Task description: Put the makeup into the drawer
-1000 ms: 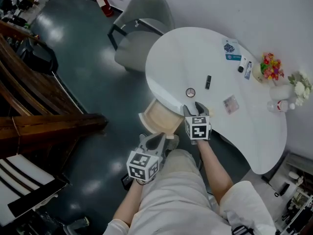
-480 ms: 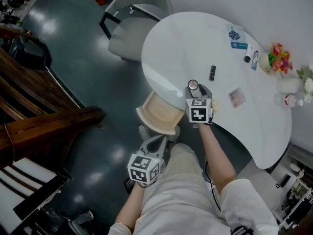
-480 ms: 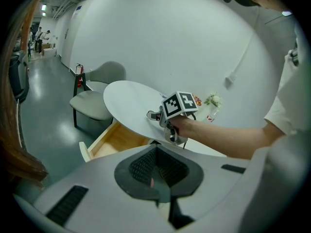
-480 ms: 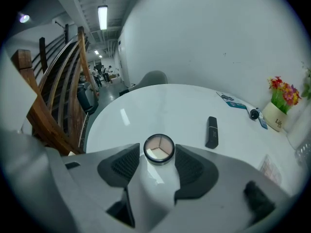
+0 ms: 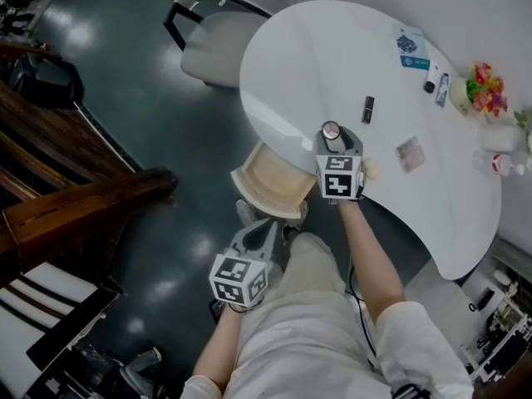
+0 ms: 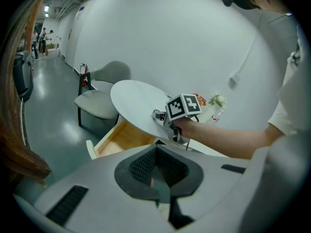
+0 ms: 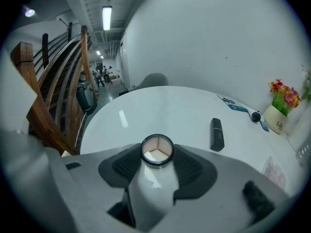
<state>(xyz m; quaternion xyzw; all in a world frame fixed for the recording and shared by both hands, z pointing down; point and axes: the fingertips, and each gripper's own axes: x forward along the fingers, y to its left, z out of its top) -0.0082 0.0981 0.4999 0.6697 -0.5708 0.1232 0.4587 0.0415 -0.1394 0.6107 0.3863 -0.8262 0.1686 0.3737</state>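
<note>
A small round compact (image 7: 157, 150) with a dark rim and pale pinkish pans lies near the front edge of the white table (image 5: 332, 48). My right gripper (image 7: 157, 155) has it between its pads; the jaws have just been closing and both pads touch its rim. In the head view the compact (image 5: 331, 130) shows at the tip of the right gripper (image 5: 333, 138). The wooden drawer (image 5: 268, 186) stands pulled out under the table edge, empty as far as I can see. My left gripper (image 5: 261, 236) hangs low in front of the drawer (image 6: 121, 140), shut and empty.
A black lipstick (image 5: 367, 109) lies beyond the compact, a small card (image 5: 410, 154) to its right. Tubes, a packet and a flower pot (image 5: 487, 90) stand at the table's far side. A grey chair (image 5: 216, 40) is behind the table, a wooden stair rail (image 5: 66, 206) to the left.
The right gripper has moved forward over the table edge until its jaws stand around the compact. The left gripper has sunk a little in front of the drawer.
</note>
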